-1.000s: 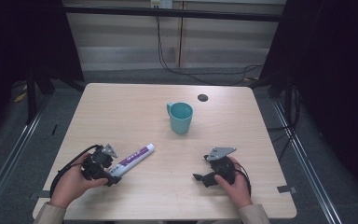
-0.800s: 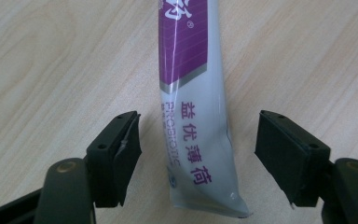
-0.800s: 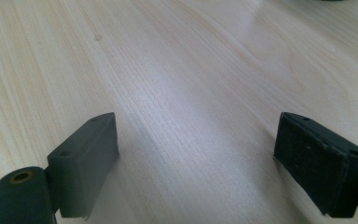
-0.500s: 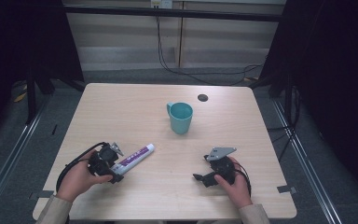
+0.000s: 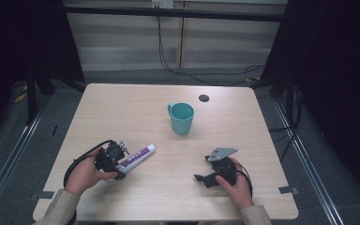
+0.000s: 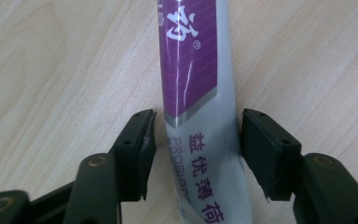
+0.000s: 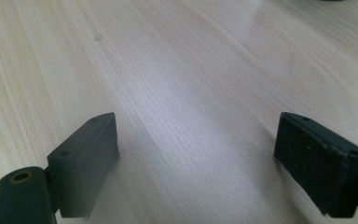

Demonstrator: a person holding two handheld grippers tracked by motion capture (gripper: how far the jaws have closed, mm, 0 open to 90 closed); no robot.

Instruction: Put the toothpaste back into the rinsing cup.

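Left gripper view shows the left gripper (image 6: 196, 140) closing around the toothpaste tube (image 6: 198, 93) lying at the worktop's (image 5: 136, 108) seven o'clock, pads not quite pressing, so the slick, rounded tube could squirt sideways; the right gripper (image 7: 196, 163) gapes empty.

I see beige sleeves on both of my forearms. My left gripper (image 5: 114, 161) is black, with a black cable looping off its back and a small silver part on top. My right gripper (image 5: 205, 179) is black too, topped by a grey three-cornered plate. The jaws are matt black blocks with small screw holes and brass rivets at their joints.
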